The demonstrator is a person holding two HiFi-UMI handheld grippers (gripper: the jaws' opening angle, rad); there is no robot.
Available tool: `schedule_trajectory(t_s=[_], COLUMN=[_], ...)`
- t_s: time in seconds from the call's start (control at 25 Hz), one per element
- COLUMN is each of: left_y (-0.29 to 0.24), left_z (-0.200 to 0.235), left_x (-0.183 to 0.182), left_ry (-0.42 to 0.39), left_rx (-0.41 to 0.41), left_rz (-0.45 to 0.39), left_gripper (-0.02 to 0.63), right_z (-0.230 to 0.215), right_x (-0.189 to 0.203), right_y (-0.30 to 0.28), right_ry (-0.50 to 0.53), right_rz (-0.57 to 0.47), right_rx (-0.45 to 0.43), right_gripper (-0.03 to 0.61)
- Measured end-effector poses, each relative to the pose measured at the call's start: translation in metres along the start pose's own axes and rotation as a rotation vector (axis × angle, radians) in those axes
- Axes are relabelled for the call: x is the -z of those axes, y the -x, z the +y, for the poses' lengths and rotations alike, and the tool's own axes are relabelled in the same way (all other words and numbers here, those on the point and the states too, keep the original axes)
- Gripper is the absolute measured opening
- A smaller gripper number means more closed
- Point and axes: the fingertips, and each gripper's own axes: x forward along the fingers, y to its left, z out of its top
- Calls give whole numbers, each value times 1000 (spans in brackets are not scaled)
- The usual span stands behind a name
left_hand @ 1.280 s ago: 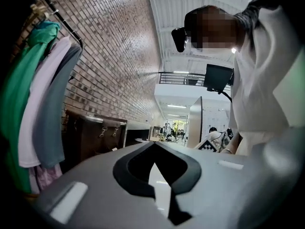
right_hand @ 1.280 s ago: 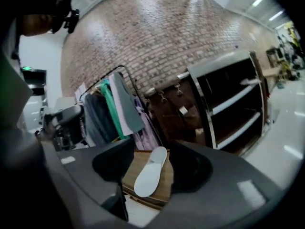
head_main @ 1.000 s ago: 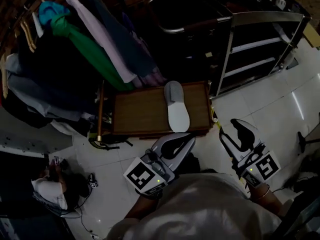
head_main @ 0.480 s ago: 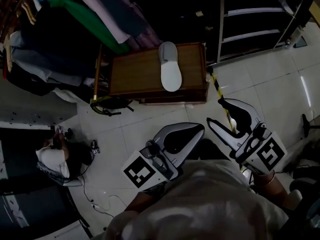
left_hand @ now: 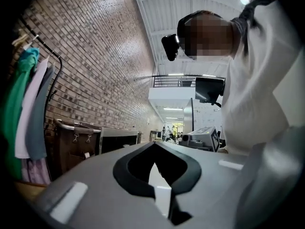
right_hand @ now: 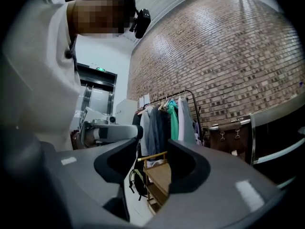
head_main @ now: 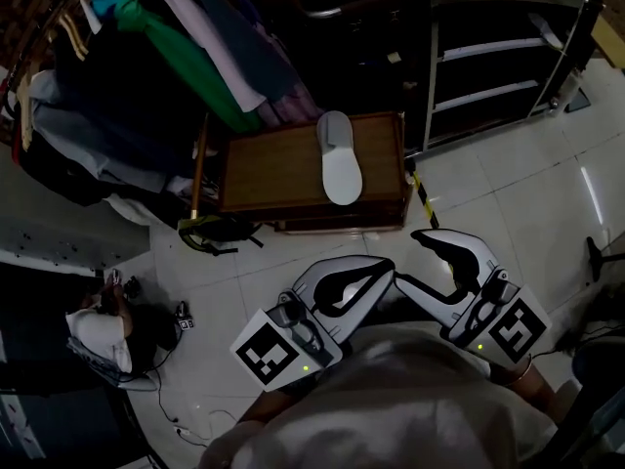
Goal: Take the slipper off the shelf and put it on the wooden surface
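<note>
A pale grey slipper (head_main: 340, 156) lies flat on the wooden surface (head_main: 269, 174) of a low table, toe toward me, near the table's right side. Both grippers hang over the tiled floor in front of the table, well short of the slipper. My left gripper (head_main: 388, 265) is shut with nothing in it; in the left gripper view its tips (left_hand: 155, 143) meet. My right gripper (head_main: 408, 258) stands open and empty just right of the left one. Through the right gripper's (right_hand: 152, 144) gap I see the wooden table (right_hand: 161, 175).
A dark metal shelf unit (head_main: 488, 57) stands behind and to the right of the table. A rail of hanging clothes (head_main: 176, 57) crowds its left side. A bag (head_main: 220, 231) lies under the table's front left, and a person (head_main: 98, 332) sits at lower left.
The slipper has stayed put on the wood. My right gripper has drawn in closer to the left one, still open. The head view has swung about.
</note>
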Motion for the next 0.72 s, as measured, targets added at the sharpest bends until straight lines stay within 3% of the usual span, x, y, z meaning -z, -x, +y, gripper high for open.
schedule_trajectory(t_s=[0.36, 0.72], left_y=[33, 44], left_z=[9, -17], left_x=[-1, 8], left_ry=[-11, 36], left_rx=[-34, -10], left_rz=[-25, -6], left_gripper=[-18, -18], right_z=[5, 28], right_x=[-8, -10], right_y=[-12, -20], right_ry=[-8, -37], right_rz=[-8, -13], right_rx=[30, 18], right_gripper=[190, 187])
